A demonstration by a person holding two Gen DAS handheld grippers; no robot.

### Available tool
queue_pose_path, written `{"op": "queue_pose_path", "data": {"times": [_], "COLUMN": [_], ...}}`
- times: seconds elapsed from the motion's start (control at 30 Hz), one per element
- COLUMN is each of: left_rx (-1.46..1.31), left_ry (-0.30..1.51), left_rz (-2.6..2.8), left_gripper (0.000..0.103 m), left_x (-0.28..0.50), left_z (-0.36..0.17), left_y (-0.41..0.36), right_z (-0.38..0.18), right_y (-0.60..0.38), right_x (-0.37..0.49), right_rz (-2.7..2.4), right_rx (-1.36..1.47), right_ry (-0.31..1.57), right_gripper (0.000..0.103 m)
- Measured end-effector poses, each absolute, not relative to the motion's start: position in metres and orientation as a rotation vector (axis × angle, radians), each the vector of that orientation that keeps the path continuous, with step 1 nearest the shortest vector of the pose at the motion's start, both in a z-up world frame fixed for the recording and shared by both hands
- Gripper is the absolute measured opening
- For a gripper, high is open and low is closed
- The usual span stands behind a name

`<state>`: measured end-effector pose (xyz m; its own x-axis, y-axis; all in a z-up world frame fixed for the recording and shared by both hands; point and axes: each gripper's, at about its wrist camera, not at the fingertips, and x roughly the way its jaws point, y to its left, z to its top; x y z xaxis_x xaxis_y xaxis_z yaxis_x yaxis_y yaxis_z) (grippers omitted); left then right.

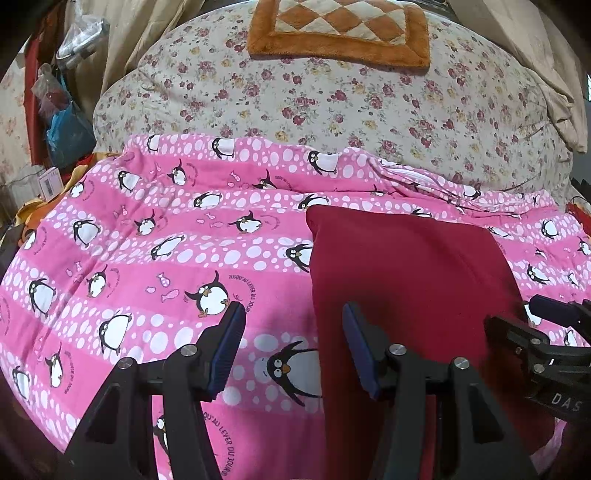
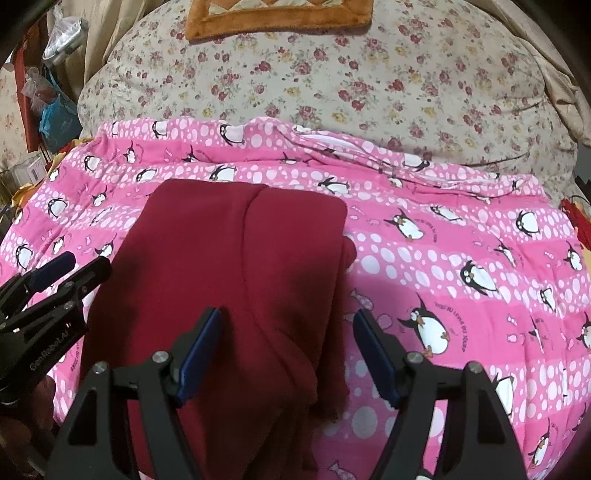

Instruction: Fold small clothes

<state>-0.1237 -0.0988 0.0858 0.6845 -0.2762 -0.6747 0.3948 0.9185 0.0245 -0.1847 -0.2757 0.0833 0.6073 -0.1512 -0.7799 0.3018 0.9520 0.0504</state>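
A dark red garment [image 1: 406, 280] lies folded lengthwise on a pink penguin-print blanket [image 1: 147, 258]. In the right wrist view the garment [image 2: 229, 266] shows a seam down its middle and a layered right edge. My left gripper [image 1: 293, 321] is open and empty, hovering over the garment's left edge. My right gripper [image 2: 288, 326] is open and empty above the garment's near right part. Each gripper shows in the other's view: the right gripper [image 1: 532, 325] at the right, the left gripper [image 2: 70, 269] at the left.
A floral quilt [image 1: 332, 99] lies bunched behind the pink blanket [image 2: 461, 258]. An orange checkered cushion [image 1: 340, 33] rests on top of it. Plastic bags and a small box [image 1: 55, 122] hang and sit at the far left beside the bed.
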Motion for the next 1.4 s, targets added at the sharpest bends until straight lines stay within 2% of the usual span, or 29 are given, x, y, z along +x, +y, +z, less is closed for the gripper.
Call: {"op": "queue_pose_path", "data": {"times": [1.4], "left_rx": [0.177], "left_ry": [0.726], "left_rz": [-0.389], "left_gripper": [0.033], "left_x": [-0.1251], "left_z": [0.0866], "left_y": [-0.105], "right_z": [0.0846], "right_y": [-0.2736], "right_x": [-0.1831], "right_rz": [-0.264], "right_rx": [0.208], "right_ry": [0.882], "right_gripper": [0.079]}}
